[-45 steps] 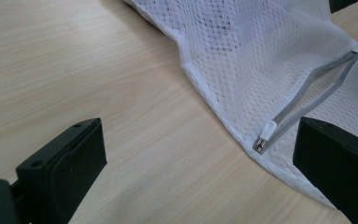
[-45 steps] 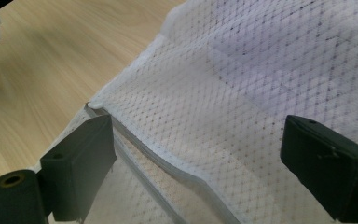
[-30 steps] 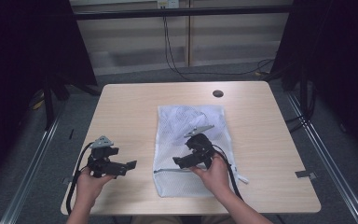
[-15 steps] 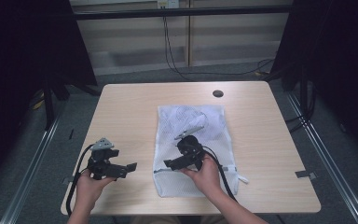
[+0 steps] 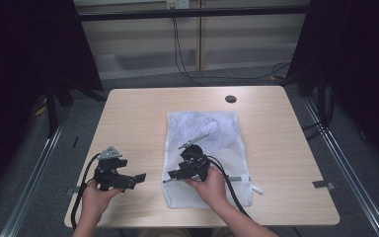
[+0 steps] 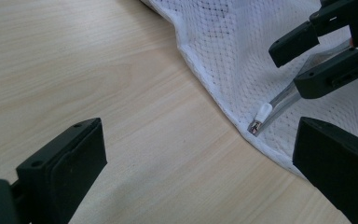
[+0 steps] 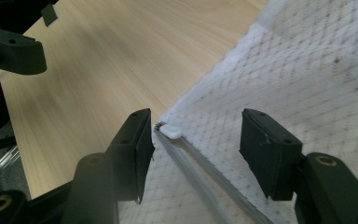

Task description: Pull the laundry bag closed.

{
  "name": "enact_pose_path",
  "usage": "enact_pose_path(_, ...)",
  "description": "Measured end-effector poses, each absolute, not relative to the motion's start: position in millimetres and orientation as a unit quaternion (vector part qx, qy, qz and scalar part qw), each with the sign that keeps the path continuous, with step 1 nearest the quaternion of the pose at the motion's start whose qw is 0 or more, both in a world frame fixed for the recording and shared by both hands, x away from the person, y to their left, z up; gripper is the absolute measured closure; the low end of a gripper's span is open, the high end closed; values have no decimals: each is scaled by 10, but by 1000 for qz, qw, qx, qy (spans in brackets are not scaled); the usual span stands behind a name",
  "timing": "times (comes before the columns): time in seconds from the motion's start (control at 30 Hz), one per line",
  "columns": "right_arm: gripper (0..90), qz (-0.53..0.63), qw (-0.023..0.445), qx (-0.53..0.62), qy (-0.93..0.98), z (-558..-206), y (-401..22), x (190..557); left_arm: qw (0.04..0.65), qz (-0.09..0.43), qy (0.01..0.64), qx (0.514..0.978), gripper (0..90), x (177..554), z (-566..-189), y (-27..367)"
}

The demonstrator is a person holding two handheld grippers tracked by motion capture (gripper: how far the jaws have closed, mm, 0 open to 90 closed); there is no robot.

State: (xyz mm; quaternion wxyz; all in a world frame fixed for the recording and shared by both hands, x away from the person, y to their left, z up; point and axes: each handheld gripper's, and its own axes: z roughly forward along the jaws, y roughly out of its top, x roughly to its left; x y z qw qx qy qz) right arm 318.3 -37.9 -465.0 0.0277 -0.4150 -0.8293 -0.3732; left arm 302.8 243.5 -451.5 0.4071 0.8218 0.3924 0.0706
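At the mesh laundry bag's (image 5: 205, 158) seven-o'clock edge, right gripper (image 7: 193, 154), jaws half-closed and closing, straddles the zipper pull (image 7: 171, 130)—next, pinch; left gripper (image 6: 191, 172) waits wide.

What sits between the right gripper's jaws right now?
In the right gripper view, the zipper pull at the mesh bag's edge lies between the right gripper's jaws, near the left one. The jaws have just been closing but don't press it yet.

mesh bag (image 5: 205, 148): near edge partly hidden under the right hand (image 5: 208, 182)
zipper pull (image 7: 171, 131): blurred, its track cut off at the bottom
bag contents: cannot tell
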Motion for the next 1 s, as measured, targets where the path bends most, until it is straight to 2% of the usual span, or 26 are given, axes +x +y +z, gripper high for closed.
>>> enact_pose_path(0.3,474,-374,51,-425,-823,-4653,-326,3181,407,66,394,821,25,3042,-4518,2441)
enact_pose_path(1.0,552,-363,72,-434,-821,-4685,-244,3162,406,63,396,821,30,3048,-4525,2438)
